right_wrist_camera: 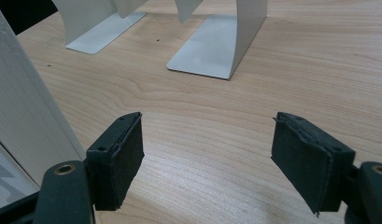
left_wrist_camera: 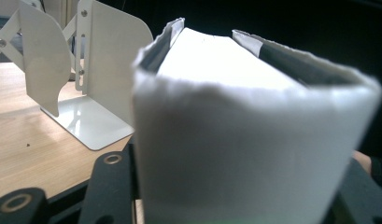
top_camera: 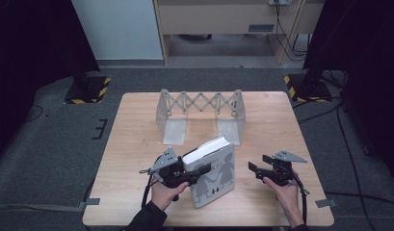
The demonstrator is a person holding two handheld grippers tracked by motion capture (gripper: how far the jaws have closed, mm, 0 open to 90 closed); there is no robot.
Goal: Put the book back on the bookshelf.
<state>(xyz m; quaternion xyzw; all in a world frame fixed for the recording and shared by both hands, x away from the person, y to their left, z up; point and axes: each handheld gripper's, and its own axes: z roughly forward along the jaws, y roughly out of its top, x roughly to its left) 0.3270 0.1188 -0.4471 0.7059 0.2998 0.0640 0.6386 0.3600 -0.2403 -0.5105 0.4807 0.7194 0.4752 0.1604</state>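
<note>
A thick book (top_camera: 216, 171) with a pale cover and grey figures on it stands tilted near the table's front, page block up. My left gripper (top_camera: 197, 174) grips it across its thickness from the left. In the left gripper view the book (left_wrist_camera: 254, 140) sits blurred and close between the two black jaws, whose left finger (left_wrist_camera: 109, 186) lies against its side. My right gripper (top_camera: 257, 166) hovers to the book's right, apart from it. Its jaws stand open over bare wood (right_wrist_camera: 207, 158), and the book's edge (right_wrist_camera: 20, 107) shows at the far left.
A white metal expanding bookend rack (top_camera: 199, 103) stands at the back middle of the wooden table (top_camera: 137, 192), its two flat feet (right_wrist_camera: 212, 46) pointing toward me. The rack's plates (left_wrist_camera: 95, 70) are just beyond the book. Two stand bases with striped markings sit on the floor behind.
</note>
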